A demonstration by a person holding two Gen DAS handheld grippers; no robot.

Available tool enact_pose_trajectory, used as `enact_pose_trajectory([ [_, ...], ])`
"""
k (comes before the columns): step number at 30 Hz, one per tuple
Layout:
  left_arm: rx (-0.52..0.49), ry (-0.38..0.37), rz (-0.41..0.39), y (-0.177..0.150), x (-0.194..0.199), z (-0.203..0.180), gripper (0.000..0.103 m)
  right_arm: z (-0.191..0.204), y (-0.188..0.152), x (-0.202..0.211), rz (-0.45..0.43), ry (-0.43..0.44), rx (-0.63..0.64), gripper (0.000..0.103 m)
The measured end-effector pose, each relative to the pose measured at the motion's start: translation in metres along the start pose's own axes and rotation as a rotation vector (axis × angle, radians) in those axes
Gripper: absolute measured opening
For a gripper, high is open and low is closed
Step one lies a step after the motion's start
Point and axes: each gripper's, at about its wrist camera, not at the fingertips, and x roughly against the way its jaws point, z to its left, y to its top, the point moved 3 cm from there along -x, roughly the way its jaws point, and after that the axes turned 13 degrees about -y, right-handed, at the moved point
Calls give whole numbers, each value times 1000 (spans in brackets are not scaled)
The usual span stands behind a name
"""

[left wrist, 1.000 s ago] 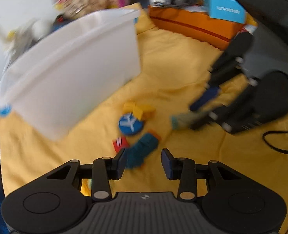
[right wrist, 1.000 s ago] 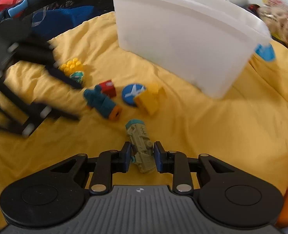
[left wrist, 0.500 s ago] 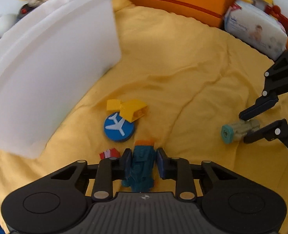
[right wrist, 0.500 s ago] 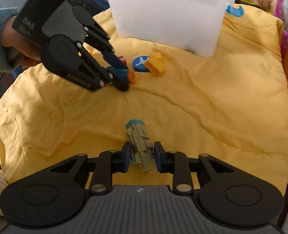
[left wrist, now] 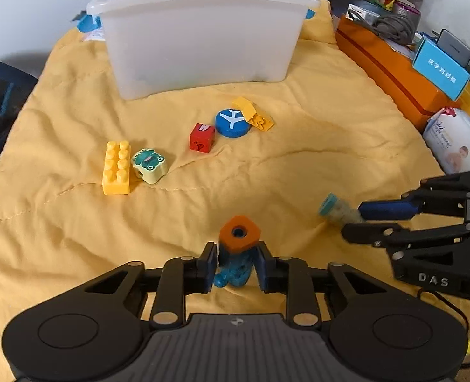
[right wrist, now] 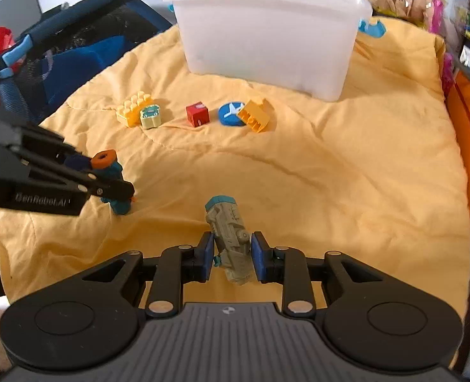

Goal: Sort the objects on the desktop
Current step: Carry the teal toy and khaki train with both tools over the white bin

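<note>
The left gripper (left wrist: 237, 265) is holding a teal toy with an orange cap (left wrist: 238, 256) upright between its blue pads, and its jaws are opening at this moment; the pads are sitting against the toy's sides. The toy's lower part is hiding behind the gripper's body, so whether it is resting on the yellow quilt (left wrist: 314, 159) is hard to make out. In the right wrist view, the same toy (right wrist: 112, 180) is showing near the quilt's left edge, half covered by the left gripper's black fingers (right wrist: 107, 187).

The right gripper (right wrist: 231, 259) is straddling a grey-green toy with a teal end (right wrist: 230, 242), which is lying lengthwise between the pads; these jaws are opening too, and a thin gap is showing beside the left pad. In the left wrist view, that toy (left wrist: 335, 210) is blurred and mostly hidden by the right gripper (left wrist: 359, 221).

Further toward the quilt's far edge, a white plastic bin (left wrist: 200, 35) is standing; its inside is not visible. Between the bin and the grippers, a yellow stud brick (left wrist: 116, 167) is touching a frog block (left wrist: 149, 165), a red cube (left wrist: 202, 137) is sitting apart, and a blue plane disc (left wrist: 231, 122) is touching a yellow angled brick (left wrist: 254, 113). An orange box (left wrist: 390, 73) is bordering the quilt's right edge, partly cut off.
</note>
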Motion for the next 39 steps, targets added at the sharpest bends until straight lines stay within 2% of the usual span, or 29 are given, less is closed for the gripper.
enact_pose_trajectory([
  [2,17,5,-6,0,4,6,45,2,-1,-2,13,20,-16,51],
  [4,63,-16,-28,-3,5,10,46,2,-1,1,-3,19,-9,54],
  [6,99,-42,-40,-6,3,13,47,0,-1,2,-16,12,-9,54],
  [9,88,-38,-37,-9,-1,11,47,-6,-1,3,-21,11,-22,54],
  [15,-38,-12,-47,2,-7,1,47,-10,0,3,-40,6,-15,54],
  [20,-143,2,-4,8,-24,-4,47,0,-2,-5,-30,24,40,54],
  [22,-143,-10,3,7,-27,-4,47,3,-4,-8,-23,23,53,51],
  [23,-138,-12,2,7,-26,-3,40,5,-5,-11,-11,19,60,44],
  [24,-137,-17,7,7,-26,-4,40,6,-6,-12,-8,12,64,39],
  [28,-115,-53,6,9,-20,-4,39,3,-4,-7,-10,31,42,39],
  [33,-124,-66,-65,24,5,-8,39,-3,12,6,-53,24,21,39],
  [39,-156,-47,-194,67,49,-10,40,-12,51,26,-150,-14,24,39],
])
